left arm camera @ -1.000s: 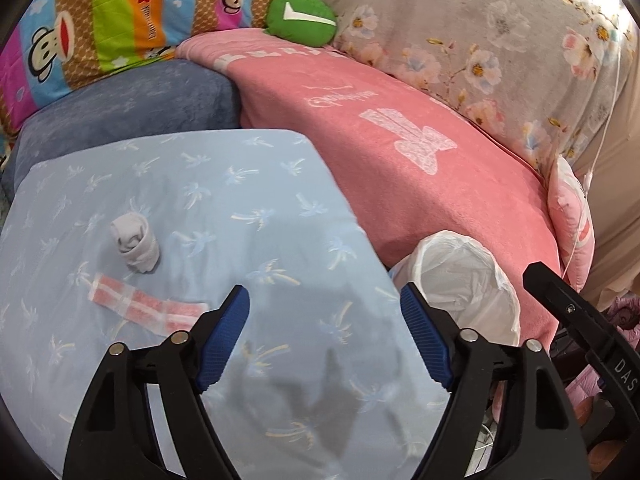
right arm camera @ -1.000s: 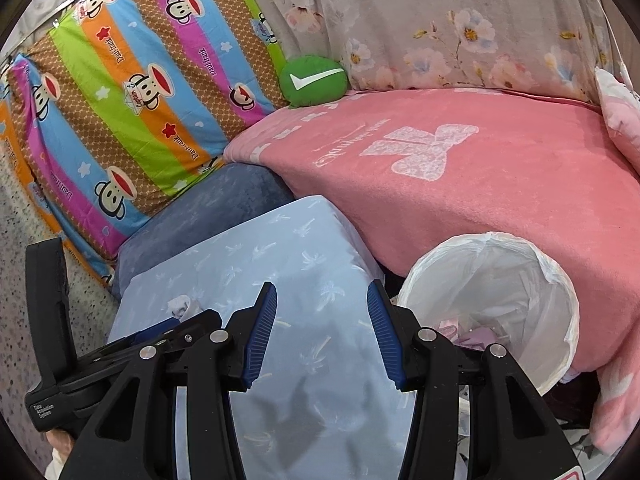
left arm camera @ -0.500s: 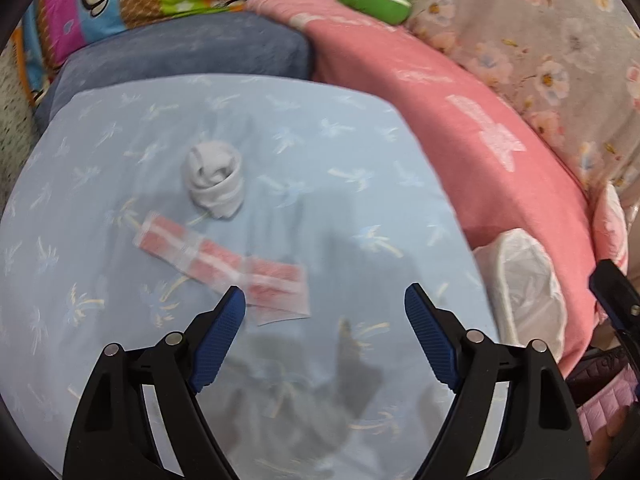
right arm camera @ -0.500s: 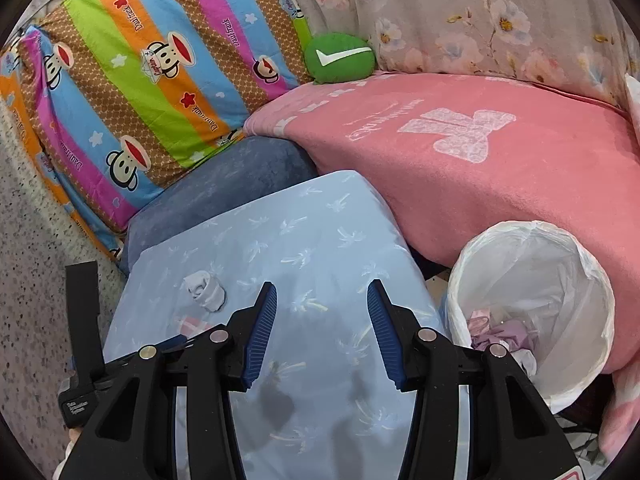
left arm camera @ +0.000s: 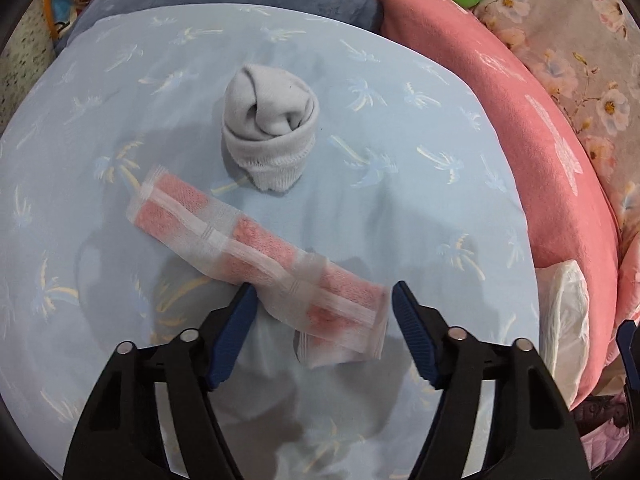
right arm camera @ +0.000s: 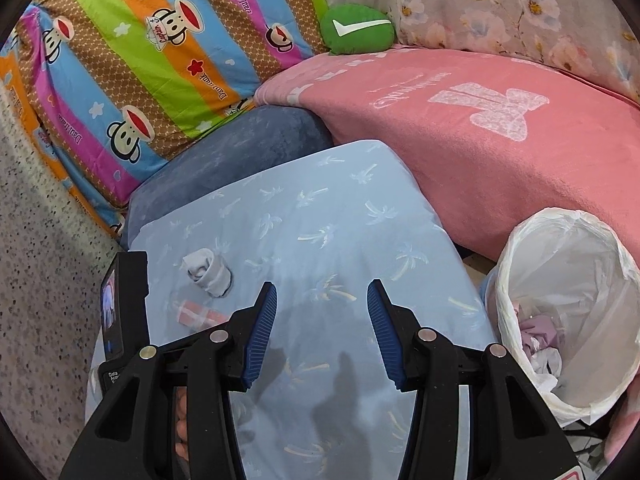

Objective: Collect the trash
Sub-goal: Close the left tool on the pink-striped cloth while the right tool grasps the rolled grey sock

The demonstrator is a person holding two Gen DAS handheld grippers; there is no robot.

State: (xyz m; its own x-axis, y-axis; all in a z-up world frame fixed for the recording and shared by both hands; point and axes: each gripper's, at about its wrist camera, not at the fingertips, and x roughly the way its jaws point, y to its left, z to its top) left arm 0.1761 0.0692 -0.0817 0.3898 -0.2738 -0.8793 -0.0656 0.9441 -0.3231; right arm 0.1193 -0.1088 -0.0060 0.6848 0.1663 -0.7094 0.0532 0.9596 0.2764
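Note:
A long white-and-pink wrapper (left arm camera: 256,252) lies flat on the light blue cushion (left arm camera: 420,208). Its near end sits between the fingers of my open left gripper (left arm camera: 320,312), which hovers just over it. A rolled grey sock (left arm camera: 270,128) stands beyond the wrapper. In the right wrist view the sock (right arm camera: 208,272) and the wrapper (right arm camera: 198,314) lie at the cushion's left, partly behind the left gripper's body (right arm camera: 124,304). My right gripper (right arm camera: 322,312) is open and empty above the cushion. A white-lined trash bin (right arm camera: 568,312) with some crumpled trash stands at the right.
A pink blanket (right arm camera: 480,128) covers the sofa behind the cushion. A dark blue pillow (right arm camera: 232,152), a striped monkey-print pillow (right arm camera: 140,52) and a small green cushion (right arm camera: 356,28) lie at the back. The bin's liner edge (left arm camera: 564,320) shows at right in the left wrist view.
My left gripper has moved forward and down to the wrapper, whose near end is now between its fingers. My right gripper has risen and pulled back a little, staying open.

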